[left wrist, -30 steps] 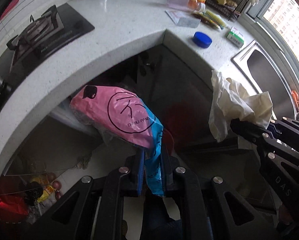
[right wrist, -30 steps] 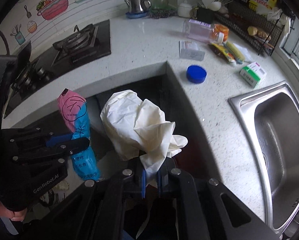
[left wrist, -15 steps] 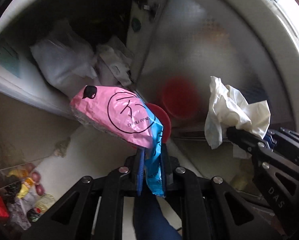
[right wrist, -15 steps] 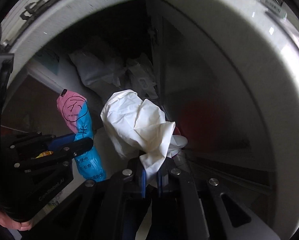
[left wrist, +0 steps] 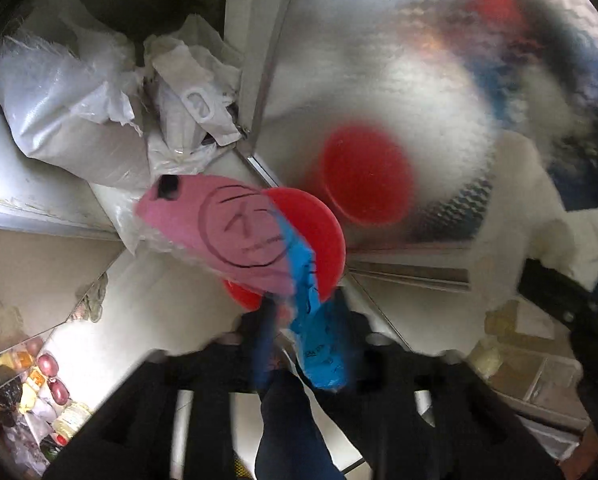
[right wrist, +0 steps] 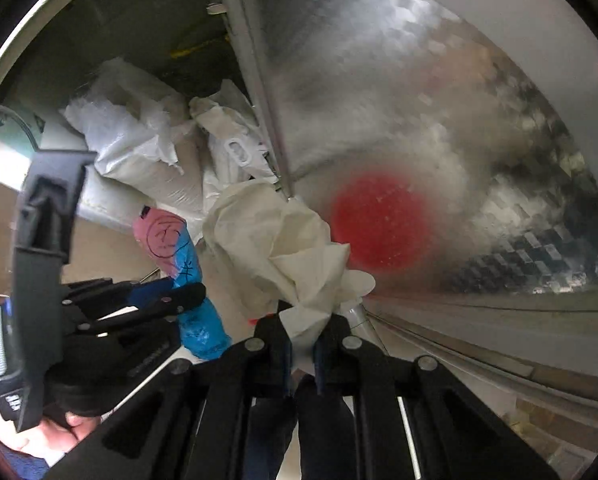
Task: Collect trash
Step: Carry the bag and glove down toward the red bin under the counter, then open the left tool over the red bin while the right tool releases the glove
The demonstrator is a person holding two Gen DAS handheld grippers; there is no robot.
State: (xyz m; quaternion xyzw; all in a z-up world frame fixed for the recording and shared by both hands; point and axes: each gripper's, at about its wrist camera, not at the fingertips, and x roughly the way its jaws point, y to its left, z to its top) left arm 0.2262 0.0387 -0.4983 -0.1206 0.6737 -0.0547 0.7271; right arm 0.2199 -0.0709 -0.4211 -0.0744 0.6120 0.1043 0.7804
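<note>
My left gripper [left wrist: 305, 312] is shut on a pink and blue plastic wrapper [left wrist: 235, 236], held above a red round bin lid [left wrist: 319, 240] near the floor. The wrapper also shows in the right wrist view [right wrist: 175, 248], in the left gripper [right wrist: 179, 300]. My right gripper [right wrist: 303, 320] is shut on a crumpled white paper wad [right wrist: 275, 248]. That wad shows blurred at the right in the left wrist view [left wrist: 539, 208]. Both views are motion-blurred.
An open lower cabinet holds white sacks and bags [left wrist: 67, 112], also seen in the right wrist view [right wrist: 139, 148]. A shiny metal cabinet door [left wrist: 399, 80] reflects the red lid [right wrist: 379, 224]. Bagged items [left wrist: 39, 392] lie on the floor at lower left.
Both grippers have dropped from counter height to below the counter, close to the cabinet and the red lid, each still holding its trash.
</note>
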